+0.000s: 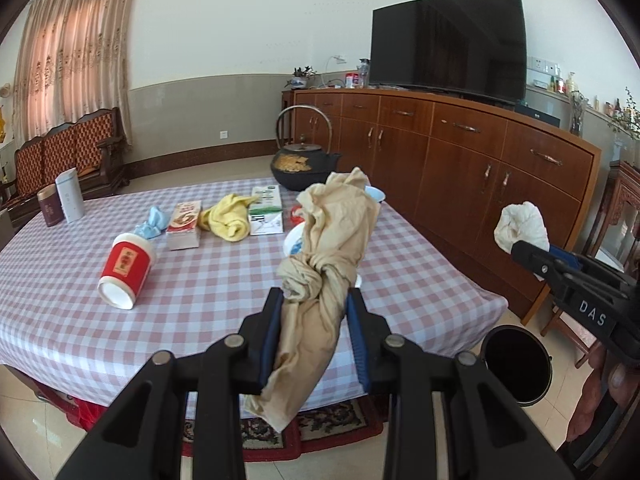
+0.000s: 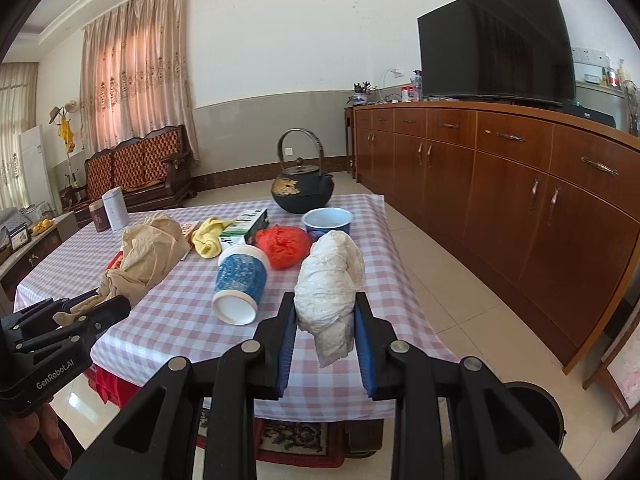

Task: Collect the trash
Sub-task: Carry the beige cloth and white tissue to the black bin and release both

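Observation:
My left gripper (image 1: 315, 300) is shut on a crumpled tan bag (image 1: 328, 232) and holds it above the near edge of the checked table (image 1: 200, 300). The bag also shows in the right wrist view (image 2: 148, 256). My right gripper (image 2: 325, 304) is shut on a crumpled white wad (image 2: 330, 284), held off the table's right corner; it shows in the left wrist view (image 1: 520, 226). A black trash bin (image 1: 516, 364) stands on the floor below right. A red wad (image 2: 283, 246), a blue cup (image 2: 239, 280) and a red cup (image 1: 126, 270) lie on the table.
A black teapot (image 2: 302, 192), a blue bowl (image 2: 327, 220), a yellow cloth (image 1: 228, 218), a green-white carton (image 1: 266, 210), a red-white box (image 1: 184, 224), a blue cloth (image 1: 154, 222) and two canisters (image 1: 62, 200) sit on the table. A wooden sideboard (image 1: 460, 156) with a TV (image 1: 448, 44) runs along the right.

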`<state>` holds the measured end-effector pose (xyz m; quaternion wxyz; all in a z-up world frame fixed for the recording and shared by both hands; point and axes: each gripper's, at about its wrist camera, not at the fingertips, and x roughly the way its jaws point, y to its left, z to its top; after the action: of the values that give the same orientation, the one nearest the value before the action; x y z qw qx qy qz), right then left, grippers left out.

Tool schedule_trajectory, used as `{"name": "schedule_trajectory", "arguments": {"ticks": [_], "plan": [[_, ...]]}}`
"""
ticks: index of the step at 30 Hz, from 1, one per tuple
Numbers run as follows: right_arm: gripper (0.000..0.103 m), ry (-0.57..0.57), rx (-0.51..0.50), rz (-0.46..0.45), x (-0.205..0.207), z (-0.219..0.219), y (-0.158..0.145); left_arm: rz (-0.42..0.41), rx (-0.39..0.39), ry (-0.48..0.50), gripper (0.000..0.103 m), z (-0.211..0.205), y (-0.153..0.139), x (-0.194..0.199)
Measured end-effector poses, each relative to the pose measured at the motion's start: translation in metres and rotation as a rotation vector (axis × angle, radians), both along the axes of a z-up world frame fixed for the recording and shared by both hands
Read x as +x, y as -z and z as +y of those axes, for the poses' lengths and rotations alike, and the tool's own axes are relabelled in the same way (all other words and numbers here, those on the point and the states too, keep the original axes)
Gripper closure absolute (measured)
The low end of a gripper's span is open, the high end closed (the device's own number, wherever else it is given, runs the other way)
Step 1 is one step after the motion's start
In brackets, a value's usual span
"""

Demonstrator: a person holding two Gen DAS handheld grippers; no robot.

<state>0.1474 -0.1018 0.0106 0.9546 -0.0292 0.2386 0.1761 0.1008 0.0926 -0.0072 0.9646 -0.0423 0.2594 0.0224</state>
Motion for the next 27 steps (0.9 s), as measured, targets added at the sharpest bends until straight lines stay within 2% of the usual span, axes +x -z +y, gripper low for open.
{"name": "schedule_trajectory", "arguments": {"ticks": [14, 27], "plan": [[0.074, 0.192, -0.005, 0.003, -0.013, -0.093, 0.0, 0.004, -0.001, 0.208, 0.07, -0.09, 0.0, 0.021], [0.074, 0.326, -0.026, 0.024, -0.029, -0.166, 0.009, 0.053, 0.004, 0.378, 0.07, -0.168, 0.014, 0.038]]}}
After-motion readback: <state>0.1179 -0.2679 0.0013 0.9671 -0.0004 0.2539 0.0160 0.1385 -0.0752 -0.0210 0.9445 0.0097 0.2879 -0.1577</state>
